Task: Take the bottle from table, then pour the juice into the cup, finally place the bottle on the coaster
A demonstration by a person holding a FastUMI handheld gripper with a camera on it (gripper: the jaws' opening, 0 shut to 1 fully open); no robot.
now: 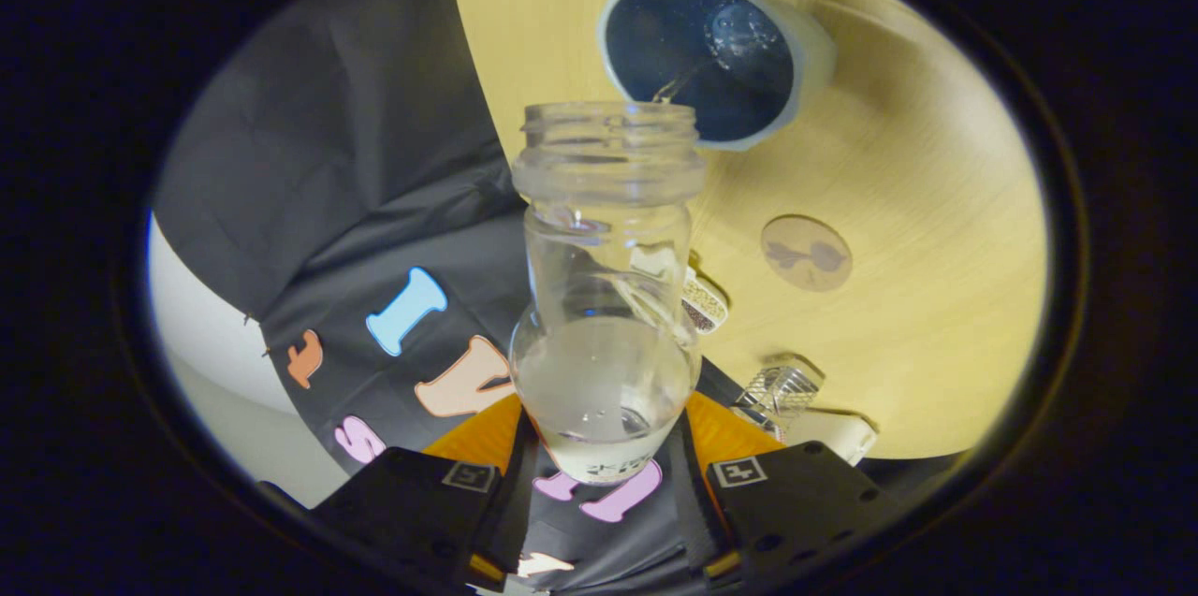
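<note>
While the view is rolled hard so the table runs up the right side of the frame, the gripper at bottom centre has the bottle clamped between its fingers: jaws closed partway, both pressing on the bottle's lower body, one each side

Bottle: clear, no cap, centre frame, tipped with its open threaded mouth pointing up-frame toward the cup. Liquid inside is clear to cloudy, pooled in the wide lower part near the fingers, neck mostly empty. Thin stream runs from the lip at the mouth's right edge into the cup

Cup: pale outside, dark blue inside, top centre-right of frame, opening faces the camera, handle at its upper edge. Wet glint and bubbles on its inner bottom. Its rim sits just behind the bottle mouth in the picture; can't tell if they touch

Coaster: round, tan, dark printed motif, flat on the table at right of centre, bare, well apart from the cup and right of the bottle neck

Other items on the table near lower right: small patterned packet partly hidden behind the bottle, clear faceted thing, white piece beside it, too distorted to identify

Left half of frame is black booth cloth, pale floor or wall at lower left
</note>
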